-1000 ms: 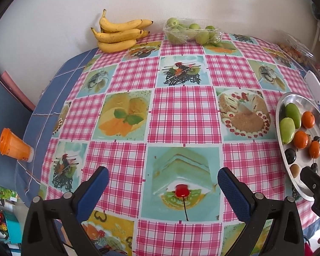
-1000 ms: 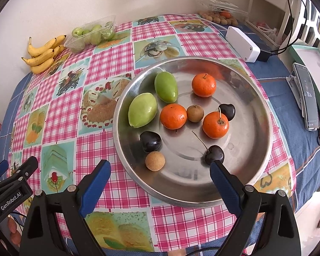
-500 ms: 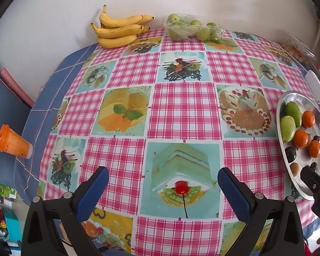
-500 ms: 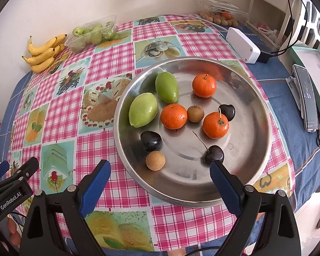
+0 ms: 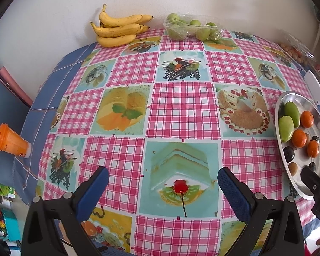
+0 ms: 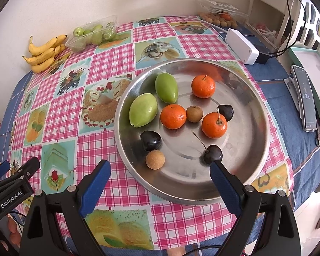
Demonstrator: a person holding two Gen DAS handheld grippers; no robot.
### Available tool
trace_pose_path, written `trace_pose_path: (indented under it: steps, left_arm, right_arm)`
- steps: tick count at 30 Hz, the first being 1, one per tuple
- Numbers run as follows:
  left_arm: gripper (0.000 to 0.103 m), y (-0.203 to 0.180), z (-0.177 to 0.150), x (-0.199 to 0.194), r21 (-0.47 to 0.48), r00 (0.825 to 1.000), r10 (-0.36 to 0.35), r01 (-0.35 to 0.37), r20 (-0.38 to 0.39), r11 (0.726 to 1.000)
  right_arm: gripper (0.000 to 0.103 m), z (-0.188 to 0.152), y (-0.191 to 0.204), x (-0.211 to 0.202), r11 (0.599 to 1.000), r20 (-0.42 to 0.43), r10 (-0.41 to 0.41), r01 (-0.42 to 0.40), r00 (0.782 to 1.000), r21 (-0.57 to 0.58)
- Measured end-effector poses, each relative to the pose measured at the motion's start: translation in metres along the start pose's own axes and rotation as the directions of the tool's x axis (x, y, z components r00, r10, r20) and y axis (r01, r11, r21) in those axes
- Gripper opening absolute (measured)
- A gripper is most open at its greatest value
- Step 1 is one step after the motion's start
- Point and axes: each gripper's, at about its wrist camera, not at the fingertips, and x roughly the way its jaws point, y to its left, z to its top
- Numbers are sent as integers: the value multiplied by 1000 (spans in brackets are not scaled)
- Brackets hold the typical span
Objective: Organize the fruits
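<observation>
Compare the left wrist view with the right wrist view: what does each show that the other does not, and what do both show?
Only the left wrist view shows the orange cup off the table's left edge. Only the right wrist view shows the phone and the whole steel tray. Both show the bananas, the tub of green fruit, the white box, the tray's fruit, and an open, empty claw, left claw and right claw.

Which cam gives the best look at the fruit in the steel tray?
Right wrist: the whole steel tray lies under it, every fruit distinct. Left wrist catches the tray only at its right edge, squeezed and partly hidden by the right gripper.
</observation>
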Motion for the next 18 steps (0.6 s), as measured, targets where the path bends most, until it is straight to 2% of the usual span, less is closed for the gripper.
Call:
trace_pose_path:
  steps: [18]
  left_arm:
    - [103, 0, 0, -3, -11, 1000, -10, 10, 3, 1000]
  right_arm:
    - [94, -2, -1, -5, 1000, 8, 0, 0, 1000, 1]
